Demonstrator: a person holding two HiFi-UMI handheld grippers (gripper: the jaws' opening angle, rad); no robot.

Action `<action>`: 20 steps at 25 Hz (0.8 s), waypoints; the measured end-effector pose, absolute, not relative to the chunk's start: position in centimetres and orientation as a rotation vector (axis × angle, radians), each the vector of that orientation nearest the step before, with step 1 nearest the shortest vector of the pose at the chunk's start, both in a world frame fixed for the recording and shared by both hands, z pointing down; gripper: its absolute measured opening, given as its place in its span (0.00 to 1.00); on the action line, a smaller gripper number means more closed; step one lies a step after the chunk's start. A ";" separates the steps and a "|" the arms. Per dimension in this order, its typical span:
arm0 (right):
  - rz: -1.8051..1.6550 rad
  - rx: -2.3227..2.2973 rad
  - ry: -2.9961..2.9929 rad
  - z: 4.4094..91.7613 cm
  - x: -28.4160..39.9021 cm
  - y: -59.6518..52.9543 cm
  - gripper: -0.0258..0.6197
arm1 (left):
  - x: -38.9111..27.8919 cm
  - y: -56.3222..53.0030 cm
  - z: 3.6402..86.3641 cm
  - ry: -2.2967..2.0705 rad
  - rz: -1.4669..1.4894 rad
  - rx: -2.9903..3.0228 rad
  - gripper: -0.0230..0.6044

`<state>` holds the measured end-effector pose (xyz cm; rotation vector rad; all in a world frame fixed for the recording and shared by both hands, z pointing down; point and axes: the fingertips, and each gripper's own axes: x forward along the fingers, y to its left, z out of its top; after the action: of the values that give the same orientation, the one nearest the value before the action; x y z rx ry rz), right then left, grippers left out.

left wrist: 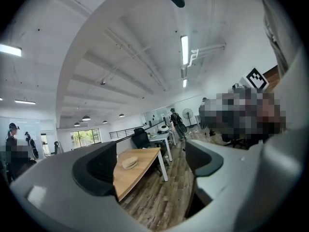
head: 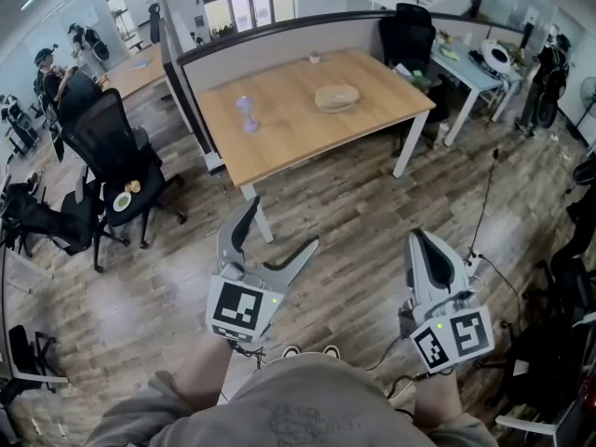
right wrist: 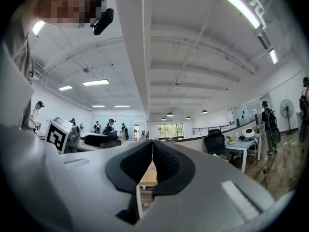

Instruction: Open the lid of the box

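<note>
While the left gripper (head: 279,223) gaped empty and the right gripper (head: 416,238) was closed on nothing, the box (head: 336,98) sat well apart on the table (head: 279,133), so an approach seemed needed first.

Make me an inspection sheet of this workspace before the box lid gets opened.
Surface: wooden table, mostly bare, on a wood-plank floor.
Job's things: tan round box on the table's right part; lid looks closed; neither tool is near it.
Clutter: small purple object left of the box; tiny item at the far edge, too small to identify.
Tools: left tool open, nothing between its jaws; right tool shut, empty.
Cables: thin cable over the floor at right.
Surroundings: black office chair, grey partition, white desk.
</note>
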<state>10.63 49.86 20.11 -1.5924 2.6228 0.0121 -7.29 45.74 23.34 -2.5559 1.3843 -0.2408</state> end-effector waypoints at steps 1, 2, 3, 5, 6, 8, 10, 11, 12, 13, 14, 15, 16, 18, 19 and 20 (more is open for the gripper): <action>0.036 -1.569 2.620 19.6 10.7 50.1 0.06 | -7.1 45.8 23.4 1.386 -0.243 -2.559 0.75; 0.063 -1.550 2.623 19.2 10.7 50.3 0.08 | -6.8 45.7 23.5 1.392 -0.245 -2.562 0.74; 0.088 -1.542 2.632 18.9 10.8 50.5 0.13 | -6.6 45.7 23.6 1.400 -0.248 -2.559 0.74; 0.137 -1.566 2.657 19.0 11.3 50.4 0.25 | -6.0 45.5 23.6 1.403 -0.255 -2.534 0.75; 0.153 -1.585 2.667 19.1 11.7 50.3 0.25 | -5.7 45.4 23.6 1.402 -0.260 -2.524 0.75; 0.152 -1.596 2.677 19.5 12.5 50.0 0.25 | -4.9 45.2 23.6 1.400 -0.265 -2.519 0.75; 0.131 -1.579 2.679 19.8 13.2 49.6 0.25 | -4.2 44.9 23.7 1.399 -0.267 -2.516 0.74; 0.125 -1.570 2.681 20.0 13.5 49.5 0.25 | -3.8 44.8 23.8 1.402 -0.271 -2.515 0.74; 0.120 -1.562 2.685 20.2 13.8 49.5 0.25 | -3.5 44.8 24.1 1.406 -0.279 -2.515 0.74; 0.116 -1.553 2.689 20.4 14.0 49.4 0.25 | -3.2 44.8 24.4 1.411 -0.288 -2.516 0.74; 0.114 -1.544 2.692 20.5 14.3 49.4 0.25 | -2.9 44.8 24.6 1.414 -0.293 -2.515 0.74; 0.115 -1.535 2.695 20.6 14.6 49.4 0.25 | -2.5 44.8 24.8 1.417 -0.293 -2.514 0.74; 0.118 -1.528 2.699 20.7 14.8 49.2 0.25 | -2.3 44.8 24.9 1.421 -0.289 -2.513 0.74; 0.120 -1.523 2.712 21.0 15.1 48.7 0.25 | -2.0 44.4 25.1 1.430 -0.280 -2.517 0.74; 0.114 -1.520 2.717 21.2 15.2 48.4 0.25 | -1.8 44.2 25.3 1.433 -0.280 -2.523 0.74; 0.107 -1.517 2.720 21.3 15.3 48.1 0.25 | -1.8 44.0 25.4 1.434 -0.283 -2.528 0.74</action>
<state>15.32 48.12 21.35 -1.5165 2.7203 0.1066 -1.78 44.04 25.41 -2.5275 1.4342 -0.2828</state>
